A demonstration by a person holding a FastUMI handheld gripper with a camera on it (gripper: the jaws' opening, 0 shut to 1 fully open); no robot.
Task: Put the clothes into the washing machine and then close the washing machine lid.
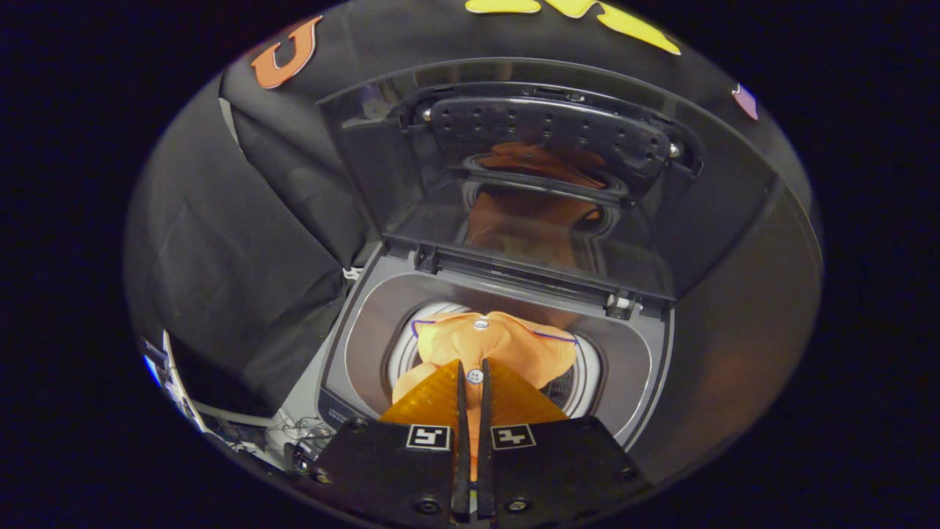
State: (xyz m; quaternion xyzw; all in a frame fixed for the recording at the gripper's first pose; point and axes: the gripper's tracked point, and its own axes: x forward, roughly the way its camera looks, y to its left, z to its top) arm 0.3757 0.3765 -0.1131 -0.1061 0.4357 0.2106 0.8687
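Washer (367, 345) sits below the claw (474, 376), lid (411, 184) up. Shirt (507, 345) hangs over the drum, pinched in the closed fingers, seemingly by its button placket. Loading step; next, lower and release.

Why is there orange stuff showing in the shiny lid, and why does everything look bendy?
In the gripper view, the raised lid is glossy, so it mirrors the orange garment that the tool is pinching over the drum; the fisheye lens curves the washing machine edges; the booth is dark, so light falls mostly on the cloth.
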